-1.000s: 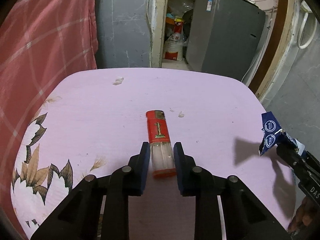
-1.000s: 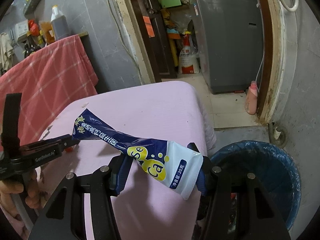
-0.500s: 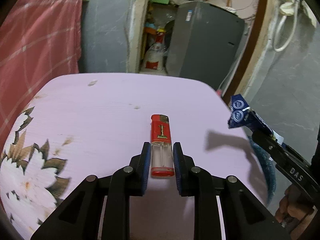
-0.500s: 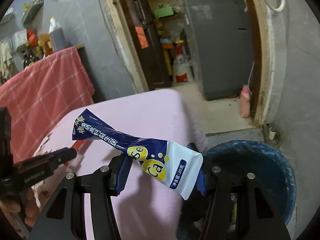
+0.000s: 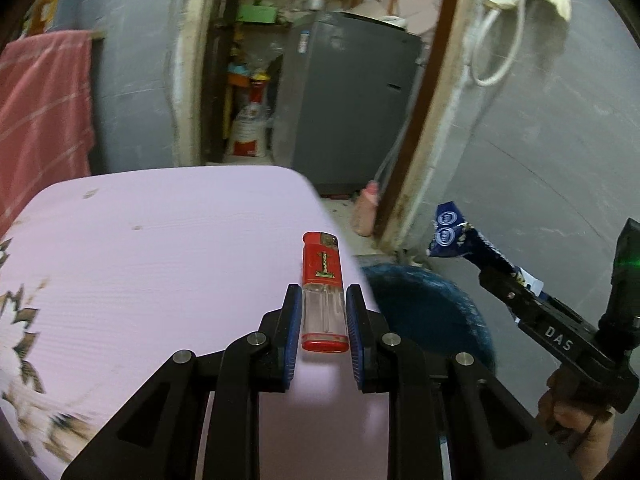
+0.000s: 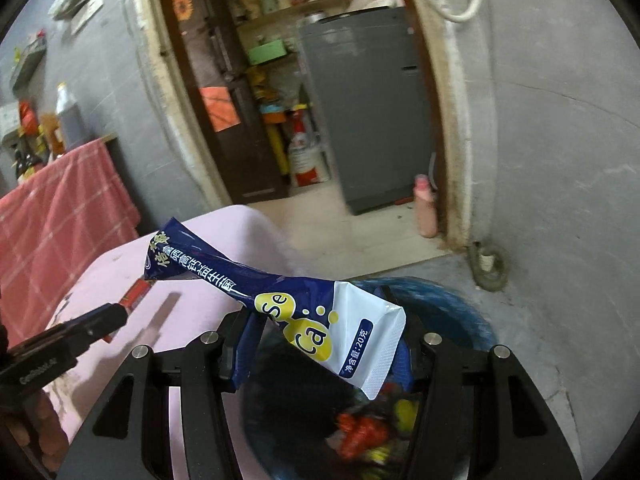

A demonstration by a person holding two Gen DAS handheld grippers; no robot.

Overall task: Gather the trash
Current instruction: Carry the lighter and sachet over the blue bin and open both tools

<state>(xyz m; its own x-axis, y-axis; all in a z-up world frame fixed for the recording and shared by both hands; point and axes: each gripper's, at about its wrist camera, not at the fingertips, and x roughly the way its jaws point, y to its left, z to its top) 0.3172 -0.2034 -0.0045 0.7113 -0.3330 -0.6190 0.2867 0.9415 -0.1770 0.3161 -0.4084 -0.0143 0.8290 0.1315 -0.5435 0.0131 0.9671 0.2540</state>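
Above the pink floral-edged worktop, the left tool pinches a red-capped lighter with a clear plastic body near the worktop's right edge. Just beside that edge, on the floor, stands a round blue bin holding colourful scraps. Over its mouth the right tool clamps a crumpled blue-and-white sachet with yellow circles. A grey appliance fills the doorway behind.

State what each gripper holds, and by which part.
Left gripper: the red lighter, by its clear lower body. Right gripper: the blue and white sachet, across its white end.
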